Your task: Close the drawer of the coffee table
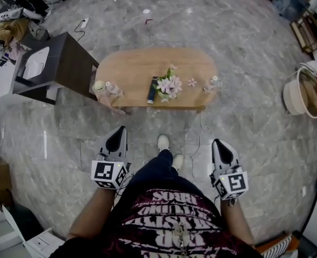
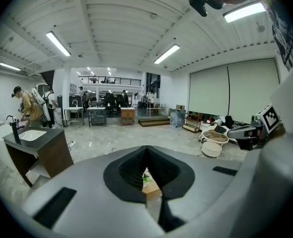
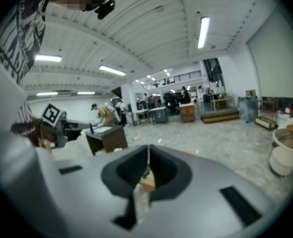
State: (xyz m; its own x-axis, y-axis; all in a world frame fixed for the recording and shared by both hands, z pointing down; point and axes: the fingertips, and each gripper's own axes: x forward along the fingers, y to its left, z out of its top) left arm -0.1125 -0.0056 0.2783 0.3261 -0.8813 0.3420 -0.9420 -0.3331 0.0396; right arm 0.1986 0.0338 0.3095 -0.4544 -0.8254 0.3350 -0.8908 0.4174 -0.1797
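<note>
left gripper: fingers shut, empty | right gripper: fingers shut, empty | oval wooden desk: ahead, well apart from both grippers, flowers and remote on top | drawer: not discernible

Probably a large lab hall: ceiling strip lights, a mezzanine, workbenches, marble floor.

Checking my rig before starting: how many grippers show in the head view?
2: the left gripper at lower left, the right gripper at lower right, both shut and empty.
</note>
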